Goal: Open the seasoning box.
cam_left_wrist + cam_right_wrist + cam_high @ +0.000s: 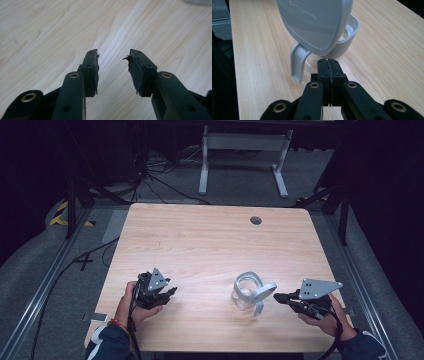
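Observation:
A clear jug (243,296) with a grey rim stands on the wooden table (210,240), right of middle near the front. Its grey lid (265,291) is tipped up, open, on the jug's right side, and a grey handle (259,308) hangs below it. My right gripper (276,296) is shut, its tips right at the lid's lower edge. In the right gripper view the lid (317,22) looms over my shut gripper (328,60), with the handle (297,62) to its left. My left gripper (173,291) is open over bare wood (113,56), well left of the jug.
A round cable hole (256,220) sits near the table's far edge. Beyond the table stand a white desk frame (245,155) and floor cables (150,175). Metal rails (45,285) run along both sides of the table.

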Available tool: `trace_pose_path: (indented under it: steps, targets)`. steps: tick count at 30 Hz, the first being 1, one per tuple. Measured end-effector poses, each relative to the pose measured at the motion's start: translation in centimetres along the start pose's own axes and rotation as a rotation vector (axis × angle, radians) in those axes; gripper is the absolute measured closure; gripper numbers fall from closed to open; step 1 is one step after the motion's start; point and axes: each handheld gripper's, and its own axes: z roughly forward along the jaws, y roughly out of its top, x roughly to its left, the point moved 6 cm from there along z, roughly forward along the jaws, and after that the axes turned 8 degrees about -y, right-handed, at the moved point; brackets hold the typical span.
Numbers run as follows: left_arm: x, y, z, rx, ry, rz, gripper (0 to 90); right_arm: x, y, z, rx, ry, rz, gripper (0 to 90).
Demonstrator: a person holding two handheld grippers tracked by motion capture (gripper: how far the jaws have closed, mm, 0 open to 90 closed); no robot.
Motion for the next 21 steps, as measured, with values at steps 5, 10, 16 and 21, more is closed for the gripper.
trace_pose_path:
  steps: [5, 10, 16, 21]
  targets:
    - [0.5, -1.3, -0.3, 0.019, 0.0, -0.021, 55.6, -0.6, -1.2, -0.5, 0.029, -0.036, 0.013, 87.9]
    - [0.9, -2.4, -0.5, 0.038, -0.01, -0.034, 53.0, -1.4, -2.4, -0.6, 0.061, -0.071, 0.018, 85.8]
    - [1.2, -3.4, -0.4, 0.056, -0.023, -0.048, 48.0, -2.7, -4.5, -0.9, 0.098, -0.112, 0.055, 79.7]
    - [1.3, -4.2, -0.4, 0.066, -0.044, -0.072, 44.4, -3.4, -6.8, -1.0, 0.127, -0.132, 0.079, 74.0]
